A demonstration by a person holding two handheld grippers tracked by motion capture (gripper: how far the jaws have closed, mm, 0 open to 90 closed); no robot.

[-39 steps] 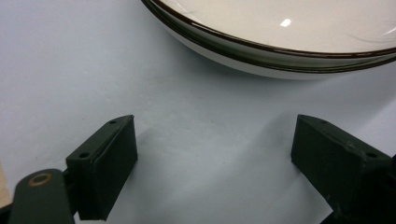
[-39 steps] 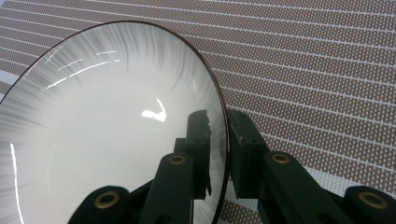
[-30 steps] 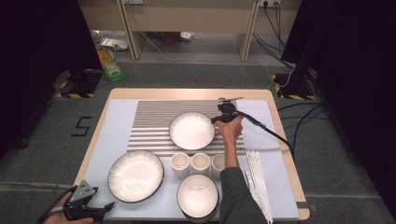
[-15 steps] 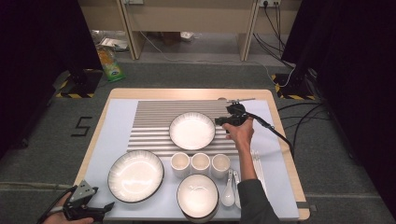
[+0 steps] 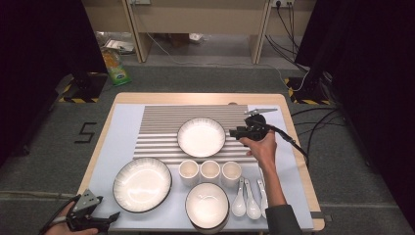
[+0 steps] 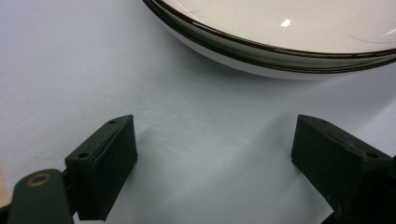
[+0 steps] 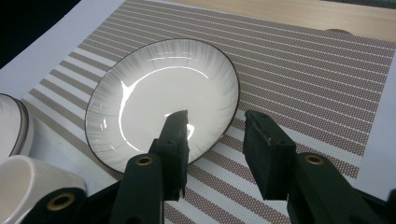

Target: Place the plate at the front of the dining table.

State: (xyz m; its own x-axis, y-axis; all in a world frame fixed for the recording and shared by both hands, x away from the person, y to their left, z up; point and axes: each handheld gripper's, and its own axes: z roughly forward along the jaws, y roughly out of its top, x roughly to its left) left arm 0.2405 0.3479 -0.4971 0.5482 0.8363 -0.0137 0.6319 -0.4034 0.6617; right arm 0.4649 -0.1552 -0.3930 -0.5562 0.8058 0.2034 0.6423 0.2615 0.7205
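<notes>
We see bare striped mat (image 5: 161, 128) left of and behind the plate (image 5: 201, 137); three cups (image 5: 210, 171) and spoons (image 5: 246, 198) crowd the near side, beside our right hand (image 5: 263, 147).

White dark-rimmed plate (image 5: 201, 136) flat on striped mat (image 5: 161, 128)

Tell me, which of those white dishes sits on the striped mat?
The plate at the back, just left of the right gripper. It alone lies on the striped mat; the larger plate and the bowl rest on the plain pale cover.
</notes>
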